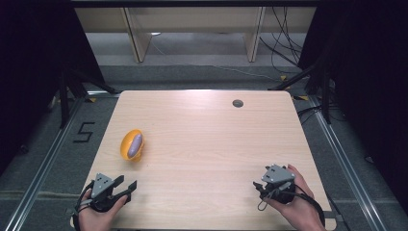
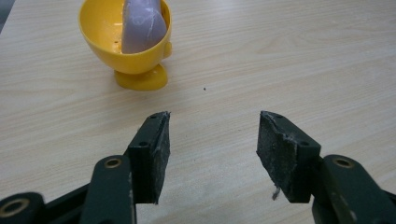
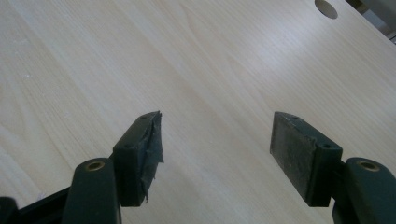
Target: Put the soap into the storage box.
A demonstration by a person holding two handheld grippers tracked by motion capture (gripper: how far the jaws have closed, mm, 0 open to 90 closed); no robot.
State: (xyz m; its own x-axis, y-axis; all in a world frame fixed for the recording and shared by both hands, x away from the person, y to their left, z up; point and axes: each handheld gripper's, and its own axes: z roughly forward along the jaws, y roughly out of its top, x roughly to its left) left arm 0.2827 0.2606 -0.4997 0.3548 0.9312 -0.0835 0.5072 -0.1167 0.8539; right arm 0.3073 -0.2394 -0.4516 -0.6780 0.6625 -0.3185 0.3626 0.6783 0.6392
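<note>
A yellow egg cup (image 1: 131, 145) stands on the wooden table (image 1: 202, 139) at its left side, with a pale purple egg-shaped piece (image 1: 136, 142) inside it. In the left gripper view the cup (image 2: 135, 51) and the purple piece (image 2: 142, 28) sit ahead and to the left of the jaws. My left gripper (image 1: 130, 186) rests near the table's front left corner, below the cup and apart from it, open with nothing between its pads (image 2: 212, 149). My right gripper (image 1: 257, 187) sits near the front right, open over bare wood (image 3: 215, 149).
A round cable hole (image 1: 237, 103) lies in the table at the back right, also seen far off in the right gripper view (image 3: 326, 8). Black frame legs and cables stand beyond the table's far corners. Grey floor surrounds the table.
</note>
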